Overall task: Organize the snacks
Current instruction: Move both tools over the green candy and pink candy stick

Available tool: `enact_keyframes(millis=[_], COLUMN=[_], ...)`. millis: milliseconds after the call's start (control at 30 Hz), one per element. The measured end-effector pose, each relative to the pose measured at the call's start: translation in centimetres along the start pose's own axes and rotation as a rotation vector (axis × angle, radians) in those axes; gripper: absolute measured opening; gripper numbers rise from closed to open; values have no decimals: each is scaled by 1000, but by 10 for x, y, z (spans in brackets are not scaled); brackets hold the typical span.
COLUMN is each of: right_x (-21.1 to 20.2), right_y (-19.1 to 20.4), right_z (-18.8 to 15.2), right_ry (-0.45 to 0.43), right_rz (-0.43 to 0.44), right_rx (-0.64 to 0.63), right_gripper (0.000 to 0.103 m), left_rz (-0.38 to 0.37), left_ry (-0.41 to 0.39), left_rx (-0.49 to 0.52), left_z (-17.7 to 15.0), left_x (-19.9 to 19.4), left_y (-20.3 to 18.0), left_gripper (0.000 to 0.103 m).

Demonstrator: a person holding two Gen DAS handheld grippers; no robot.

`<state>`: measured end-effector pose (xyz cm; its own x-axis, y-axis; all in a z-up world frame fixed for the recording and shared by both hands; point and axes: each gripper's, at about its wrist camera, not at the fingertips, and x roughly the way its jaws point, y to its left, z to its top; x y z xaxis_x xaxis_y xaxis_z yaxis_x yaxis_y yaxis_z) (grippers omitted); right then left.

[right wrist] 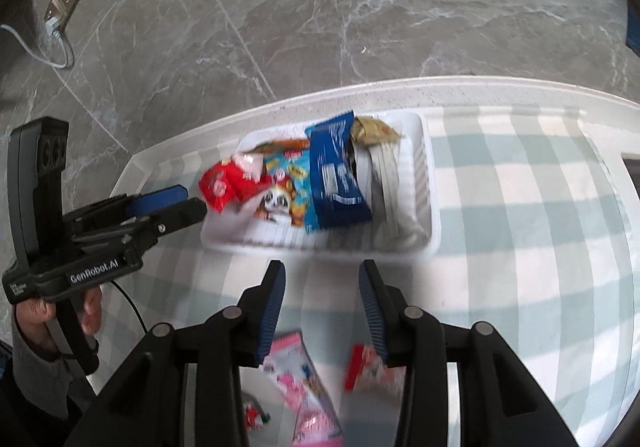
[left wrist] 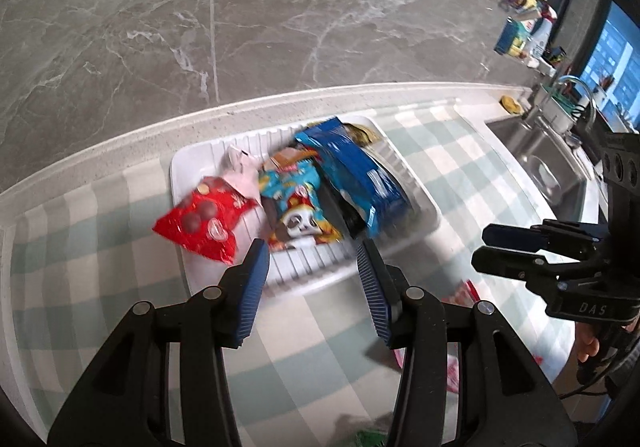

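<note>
Left gripper [left wrist: 312,247] jaws parted, nothing between. Right gripper [right wrist: 322,267] likewise released, empty. White ridged tray [right wrist: 424,183] on checked cloth already holds red packet [left wrist: 204,223], panda packet [left wrist: 300,207], blue packet [right wrist: 336,175]. Pink packet [right wrist: 296,371] and red-white packet [right wrist: 368,367] lie loose on cloth, near side. Next, likely: pinch loose packet by edge, lift clear, set into tray's bare right part.

Tray [right wrist: 426,183] on checked cloth [right wrist: 520,247], near the counter's back edge. In it, left to right: red packet [right wrist: 222,185], panda packet [right wrist: 282,195], blue packet [right wrist: 334,175]; gold packet [right wrist: 372,131] behind. Nearer the camera, on the cloth: pink packet [right wrist: 296,367], small red packet [right wrist: 366,367].
</note>
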<state>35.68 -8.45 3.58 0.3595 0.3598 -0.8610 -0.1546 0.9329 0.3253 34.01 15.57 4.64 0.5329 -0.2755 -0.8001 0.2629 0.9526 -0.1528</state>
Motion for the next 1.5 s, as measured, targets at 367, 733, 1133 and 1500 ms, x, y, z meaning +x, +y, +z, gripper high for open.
enact_keyframes(millis=[367,733,1133,1500], right_x=[-18,-18,-10,-4], right_y=[3,13,21,20], right_z=[-47,-68,-77,-83], right_ry=[39,53,82,106], right_rz=[-7,-25,-27,-32], right_rx=[21,-16,-65,-88], right_gripper=[42,44,45,45], left_rz=[-21,-17,1,13], left_ry=[15,53,93,124], left_rx=[48,68,81,79], left_z=[-32,-65,-94,-111], left_x=[-17,-24,-21,-16], left_y=[-26,-38,-42,-44], left_gripper=[44,46,46,46])
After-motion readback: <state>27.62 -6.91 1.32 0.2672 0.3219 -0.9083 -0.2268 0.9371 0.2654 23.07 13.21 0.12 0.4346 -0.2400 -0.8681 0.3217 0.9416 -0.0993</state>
